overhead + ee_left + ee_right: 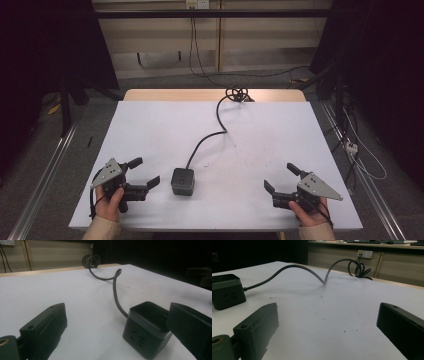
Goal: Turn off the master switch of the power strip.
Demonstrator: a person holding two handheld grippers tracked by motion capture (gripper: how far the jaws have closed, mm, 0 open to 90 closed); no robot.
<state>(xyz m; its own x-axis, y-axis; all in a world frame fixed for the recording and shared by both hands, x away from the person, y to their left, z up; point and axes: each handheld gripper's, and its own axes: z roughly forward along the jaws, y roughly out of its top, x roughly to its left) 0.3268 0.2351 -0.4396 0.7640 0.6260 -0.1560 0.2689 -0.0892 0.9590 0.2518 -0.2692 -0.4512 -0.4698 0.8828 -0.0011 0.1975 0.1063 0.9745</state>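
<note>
A black cube power socket [182, 181] sits on the white table [260, 135] near its front edge. Its black cable [205, 140] runs back to a coil [237, 93] at the far edge. My left gripper [145, 171] rests on the table just left of the cube, open, with nothing between its fingers. In the left gripper view, the cube [147, 330] lies close ahead by the right jaw, apart from it. My right gripper [279, 176] stands open at the front right, well away from the cube [227, 291], which the right gripper view has at far left.
The cable [294, 267] arches off the table mid-way before it reaches the coil [358, 267]. A wooden strip [200, 95] borders the table's far edge. Wall sockets [365, 253] and loose floor cables [360, 150] lie beyond. Metal rails [45, 175] flank the table.
</note>
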